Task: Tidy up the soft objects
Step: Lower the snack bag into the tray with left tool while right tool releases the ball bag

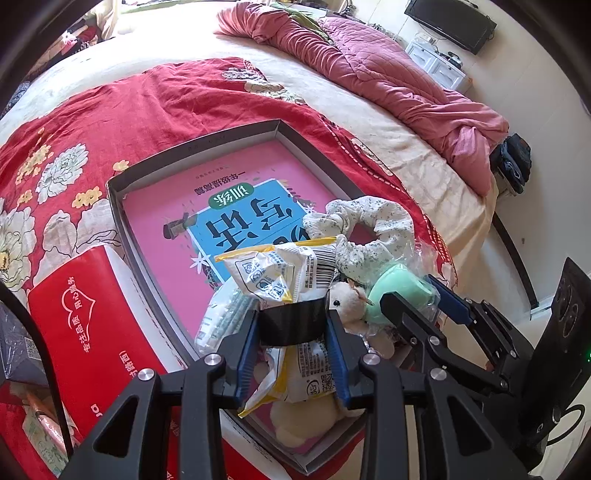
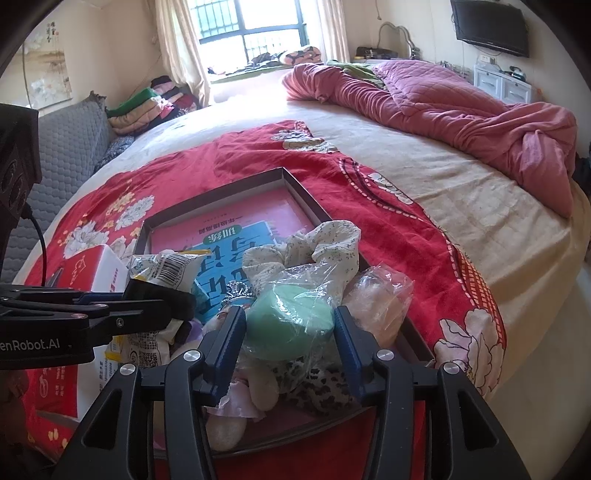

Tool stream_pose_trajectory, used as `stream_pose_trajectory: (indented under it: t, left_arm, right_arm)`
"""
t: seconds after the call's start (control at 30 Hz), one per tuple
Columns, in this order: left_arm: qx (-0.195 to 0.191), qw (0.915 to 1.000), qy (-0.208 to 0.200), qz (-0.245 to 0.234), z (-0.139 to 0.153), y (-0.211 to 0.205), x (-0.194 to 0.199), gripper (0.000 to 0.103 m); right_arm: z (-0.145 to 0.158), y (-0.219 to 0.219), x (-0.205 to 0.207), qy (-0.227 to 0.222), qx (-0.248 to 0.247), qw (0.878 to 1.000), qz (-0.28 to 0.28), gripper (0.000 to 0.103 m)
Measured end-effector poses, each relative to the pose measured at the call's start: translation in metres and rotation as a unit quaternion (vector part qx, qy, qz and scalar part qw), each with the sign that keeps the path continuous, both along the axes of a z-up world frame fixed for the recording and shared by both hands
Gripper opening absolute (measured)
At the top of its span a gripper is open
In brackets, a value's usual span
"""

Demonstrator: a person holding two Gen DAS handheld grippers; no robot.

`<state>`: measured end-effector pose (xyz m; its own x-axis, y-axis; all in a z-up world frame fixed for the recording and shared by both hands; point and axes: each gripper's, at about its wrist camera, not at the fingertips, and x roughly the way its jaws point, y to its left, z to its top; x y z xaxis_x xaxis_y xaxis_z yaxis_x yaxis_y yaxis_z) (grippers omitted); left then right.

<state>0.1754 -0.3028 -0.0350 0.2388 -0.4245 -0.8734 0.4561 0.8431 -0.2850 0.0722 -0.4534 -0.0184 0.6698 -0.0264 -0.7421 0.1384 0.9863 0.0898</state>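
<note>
Left gripper (image 1: 291,325) clenched on crinkly white packet (image 1: 273,273) over the shallow grey box (image 1: 207,142). Right gripper (image 2: 290,332) grasps one smooth green ball (image 2: 288,325), plastic-wrapped. One ruffled floral scrunchie (image 2: 325,243) behind ball.

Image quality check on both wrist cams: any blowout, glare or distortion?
Right wrist: the window is blown out, washing the far bed white; glare on the plastic around the green puff. Left wrist: even daylight, no blowout, box edges bowed by fisheye. Both: dark vignette at corners, near gripper arms slightly soft.
</note>
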Motion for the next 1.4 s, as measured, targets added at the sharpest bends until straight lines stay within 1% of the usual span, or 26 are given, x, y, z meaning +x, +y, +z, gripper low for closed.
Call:
stream_pose_trajectory:
  t: [0.1, 0.2, 0.4, 0.47, 0.53, 0.63, 1.0, 1.17, 1.23, 1.4]
  left_arm:
    - [-0.002, 1.0000, 0.004, 0.002, 0.000, 0.000, 0.000, 0.036]
    - [-0.005, 0.9999, 0.008, 0.006, 0.000, 0.002, 0.001, 0.036]
    - [-0.002, 1.0000, 0.007, 0.005, 0.001, 0.000, 0.001, 0.036]
    - [-0.006, 1.0000, 0.000, 0.006, 0.003, 0.001, 0.000, 0.040]
    - [-0.014, 0.9999, -0.004, 0.006, 0.008, 0.001, -0.001, 0.047]
    - [-0.021, 0.9996, -0.016, 0.005, 0.016, 0.002, -0.002, 0.052]
    - [-0.021, 0.9995, -0.023, 0.005, 0.024, 0.007, -0.007, 0.054]
    - [-0.018, 0.9995, -0.027, 0.004, 0.028, 0.008, -0.011, 0.057]
    - [-0.017, 0.9994, -0.031, 0.005, 0.030, 0.010, -0.013, 0.059]
    - [-0.009, 0.9991, -0.042, 0.006, 0.036, 0.012, -0.018, 0.064]
  right_arm:
    - [0.000, 0.003, -0.001, 0.000, -0.007, 1.000, 0.004, 0.057]
    - [-0.001, 0.006, -0.002, 0.003, -0.016, 1.000, 0.004, 0.058]
    - [0.000, 0.005, -0.006, -0.001, -0.022, 1.000, 0.000, 0.065]
    - [0.000, 0.003, -0.007, -0.001, -0.023, 1.000, -0.001, 0.065]
    - [0.001, 0.000, -0.009, -0.002, -0.022, 1.000, -0.004, 0.065]
    - [0.002, -0.003, -0.012, -0.004, -0.019, 1.000, -0.009, 0.067]
    - [0.007, -0.006, -0.016, -0.003, -0.012, 1.000, -0.020, 0.069]
    - [0.013, -0.003, -0.019, -0.006, -0.017, 1.000, -0.021, 0.070]
    - [0.015, -0.002, -0.020, -0.008, -0.022, 0.999, -0.023, 0.075]
    - [0.022, -0.001, -0.023, -0.012, -0.037, 0.999, -0.031, 0.075]
